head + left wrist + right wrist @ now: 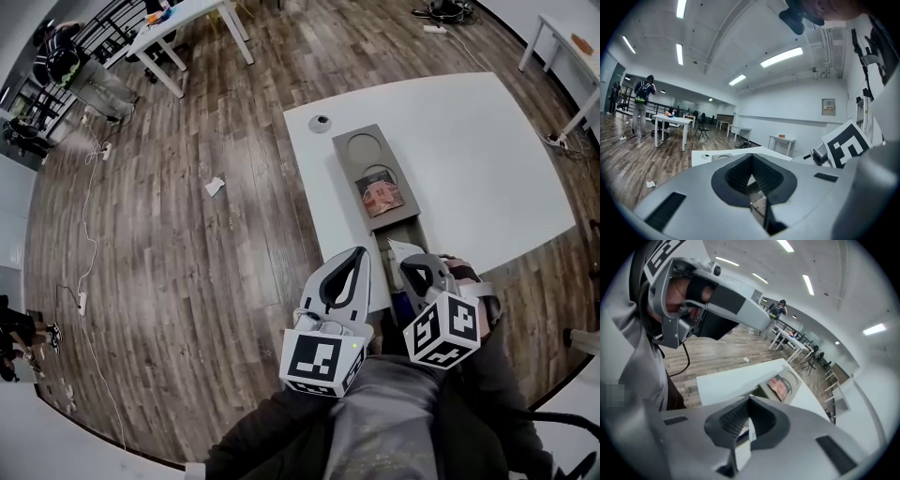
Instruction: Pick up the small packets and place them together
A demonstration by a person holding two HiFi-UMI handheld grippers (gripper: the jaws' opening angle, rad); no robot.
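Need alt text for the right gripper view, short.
The right gripper is shut on a thin white packet, held above a white table. Beyond it a grey tray holds a reddish packet; the left gripper hangs at upper left.

A reddish flat packet [382, 197] is laid in a long grey tray [361, 150] on the white surface [478, 159]; a white packet [401, 249] is pinched by the right gripper [411, 268].
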